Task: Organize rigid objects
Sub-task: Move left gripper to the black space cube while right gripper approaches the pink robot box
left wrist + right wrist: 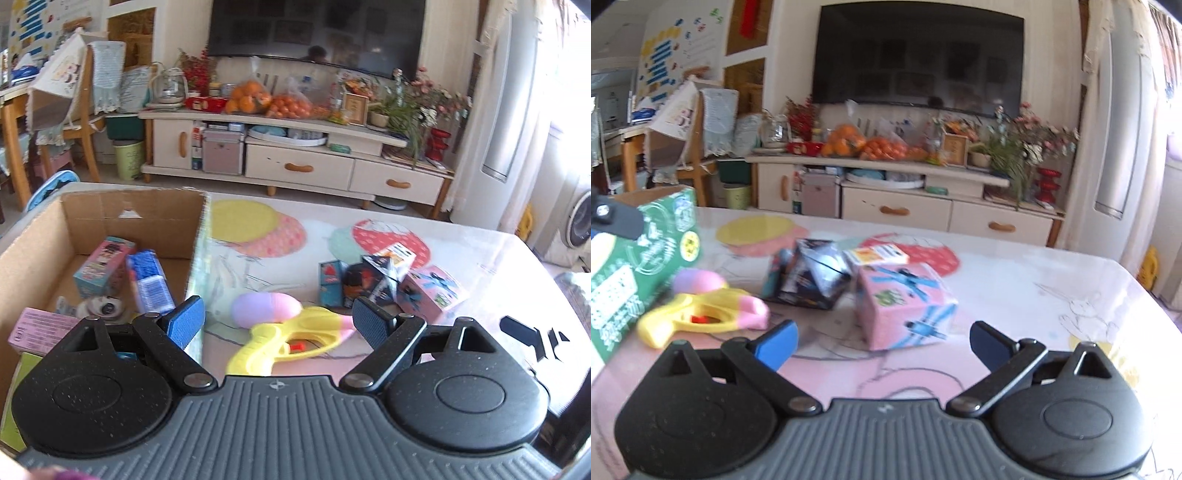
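The water pistol (291, 338) lies flat on the tabletop (480, 251) directly ahead of my left gripper (279, 319), just beside the outer wall of the cardboard box (33, 258) that stands at the tabletop's left edge. Its long axis runs roughly across my left gripper's line of approach: the yellow grip end points toward me and to the left, the pink muzzle end to the right, and the purple tank sits on the far side. My left gripper is spread wide and carries nothing; the pistol's body shows in the gap between the two blue pads. My right gripper (884, 341) is likewise spread wide and empty, and it faces the pink box (905, 306), which stands near the middle of the tabletop, touching a dark box (809, 277) on its left. In the right wrist view the water pistol (705, 314) lies well off to the left. I judge the left gripper to be the nearer tool for the pistol, and the right for the pink box. Closing across the pistol's narrow body should suit its present orientation. The cardboard box already holds several small cartons.
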Action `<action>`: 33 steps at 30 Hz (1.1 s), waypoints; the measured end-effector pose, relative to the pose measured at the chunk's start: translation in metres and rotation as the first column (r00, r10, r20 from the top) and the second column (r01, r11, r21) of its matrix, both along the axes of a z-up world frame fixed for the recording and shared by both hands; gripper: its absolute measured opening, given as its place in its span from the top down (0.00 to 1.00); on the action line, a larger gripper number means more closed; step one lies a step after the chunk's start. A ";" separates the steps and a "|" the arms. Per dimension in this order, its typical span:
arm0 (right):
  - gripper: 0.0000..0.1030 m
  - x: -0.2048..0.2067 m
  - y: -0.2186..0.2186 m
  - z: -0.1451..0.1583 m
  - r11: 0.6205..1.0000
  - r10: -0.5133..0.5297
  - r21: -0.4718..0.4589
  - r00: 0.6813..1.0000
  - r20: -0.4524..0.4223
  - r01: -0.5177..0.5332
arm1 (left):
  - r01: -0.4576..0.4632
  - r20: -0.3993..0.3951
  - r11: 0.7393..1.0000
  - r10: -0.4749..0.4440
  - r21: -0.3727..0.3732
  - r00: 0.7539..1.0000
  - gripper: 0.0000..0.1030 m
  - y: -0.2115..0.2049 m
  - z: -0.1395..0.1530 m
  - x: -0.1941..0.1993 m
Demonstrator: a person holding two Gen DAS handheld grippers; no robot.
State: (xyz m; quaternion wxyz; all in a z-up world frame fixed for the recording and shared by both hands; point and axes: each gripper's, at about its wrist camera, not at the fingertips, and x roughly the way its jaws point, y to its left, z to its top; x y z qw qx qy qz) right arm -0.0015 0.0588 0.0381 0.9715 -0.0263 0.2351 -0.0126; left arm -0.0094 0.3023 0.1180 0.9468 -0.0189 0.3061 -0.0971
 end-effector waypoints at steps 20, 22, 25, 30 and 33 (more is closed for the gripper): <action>0.01 0.051 -0.039 -0.026 0.997 0.016 0.071 0.996 -0.093 -0.009 | 0.019 -0.080 0.996 -0.012 0.087 0.997 0.00 -0.030 -0.040 0.001; 0.01 0.053 -0.040 -0.026 0.997 0.025 0.081 0.995 -0.094 -0.017 | -0.001 -0.089 0.996 0.009 0.092 0.996 0.00 -0.032 -0.045 0.004; 0.01 0.055 -0.041 -0.025 0.996 0.039 0.083 0.995 -0.093 -0.032 | -0.022 -0.096 0.994 0.033 0.108 0.995 0.00 -0.036 -0.052 0.012; 0.01 0.064 -0.045 -0.024 0.993 0.066 0.106 0.993 -0.102 -0.055 | -0.045 -0.113 0.986 0.064 0.164 0.992 0.00 -0.043 -0.065 0.023; 0.01 0.069 -0.046 -0.023 0.991 0.078 0.116 0.991 -0.108 -0.065 | -0.040 -0.089 0.980 0.058 0.194 0.994 0.00 -0.048 -0.066 0.023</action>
